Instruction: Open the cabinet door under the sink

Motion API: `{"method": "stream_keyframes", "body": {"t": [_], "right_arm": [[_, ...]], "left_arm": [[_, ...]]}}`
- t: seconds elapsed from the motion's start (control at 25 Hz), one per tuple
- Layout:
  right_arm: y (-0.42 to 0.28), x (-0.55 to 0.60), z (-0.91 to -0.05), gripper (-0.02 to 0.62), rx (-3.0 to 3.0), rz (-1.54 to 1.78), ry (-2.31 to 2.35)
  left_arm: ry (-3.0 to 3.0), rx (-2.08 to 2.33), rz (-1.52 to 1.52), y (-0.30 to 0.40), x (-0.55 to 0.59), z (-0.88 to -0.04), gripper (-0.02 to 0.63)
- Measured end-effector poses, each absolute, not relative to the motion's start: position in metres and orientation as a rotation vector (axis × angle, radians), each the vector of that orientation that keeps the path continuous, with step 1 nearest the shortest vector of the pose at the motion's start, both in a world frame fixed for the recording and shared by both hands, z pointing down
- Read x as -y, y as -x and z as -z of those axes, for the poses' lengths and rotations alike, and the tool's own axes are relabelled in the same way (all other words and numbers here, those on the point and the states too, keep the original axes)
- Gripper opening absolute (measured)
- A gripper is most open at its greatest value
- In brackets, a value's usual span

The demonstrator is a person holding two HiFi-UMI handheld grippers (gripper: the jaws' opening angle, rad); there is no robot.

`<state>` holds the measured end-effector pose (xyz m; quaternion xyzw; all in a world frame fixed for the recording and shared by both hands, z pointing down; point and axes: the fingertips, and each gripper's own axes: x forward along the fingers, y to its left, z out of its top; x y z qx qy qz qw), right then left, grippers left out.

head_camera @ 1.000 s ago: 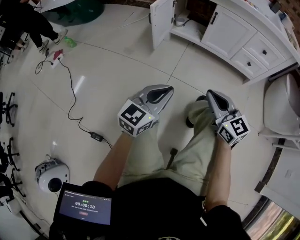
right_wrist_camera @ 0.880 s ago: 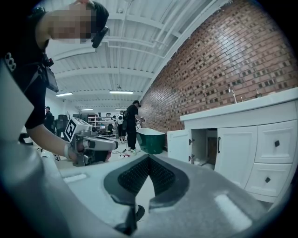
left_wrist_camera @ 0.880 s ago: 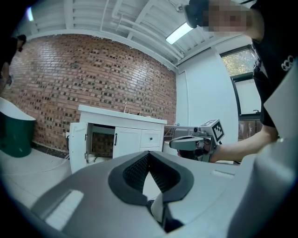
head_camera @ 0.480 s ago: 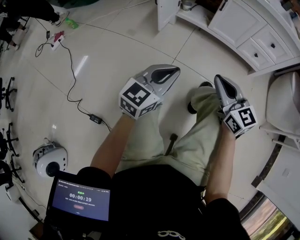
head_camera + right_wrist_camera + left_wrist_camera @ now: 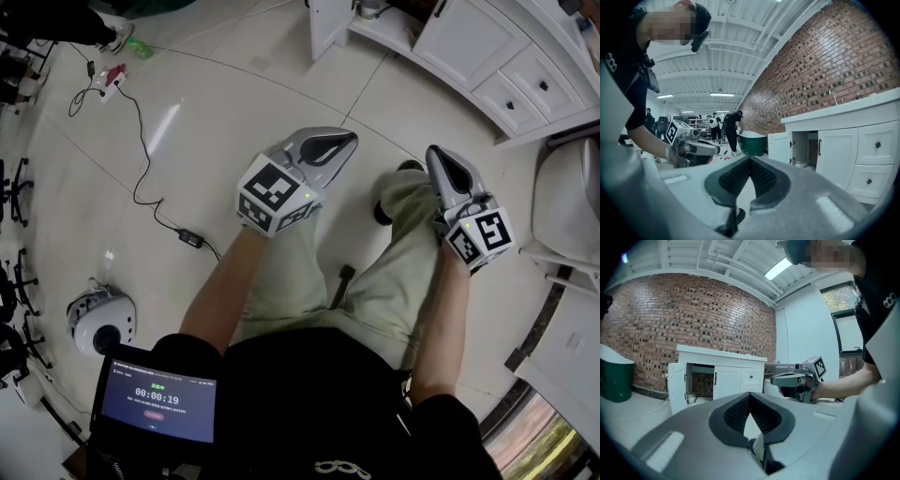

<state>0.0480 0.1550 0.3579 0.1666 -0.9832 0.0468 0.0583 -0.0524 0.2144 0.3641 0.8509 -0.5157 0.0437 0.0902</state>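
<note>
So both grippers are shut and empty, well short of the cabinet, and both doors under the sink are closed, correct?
Not quite: the door at the cabinet's left end stands open, as the left gripper view shows; only the door beside it is closed. The left gripper and right gripper are indeed shut, empty and short of the cabinet.

The left claw point(image 5: 348, 140) has its jaws closed tip to tip with nothing between them. It is held in front of the body, pointing forward and close to level. The right claw point(image 5: 437, 154) is also closed and empty, alongside the left claw, apart from it and pointing the same way. The left forearm point(image 5: 223, 302) and right forearm point(image 5: 441, 328) both extend forward from the torso.
</note>
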Motion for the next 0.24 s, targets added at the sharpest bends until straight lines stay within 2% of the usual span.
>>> {"method": "stream_keyframes", "body": {"t": [0.24], "right_arm": [[-0.0477, -0.1559, -0.3587, -0.009, 2.977, -0.136, -0.507]], "left_arm": [[-2.533, 1.531, -0.135, 0.0521, -0.2149, -0.3658, 0.015]]}}
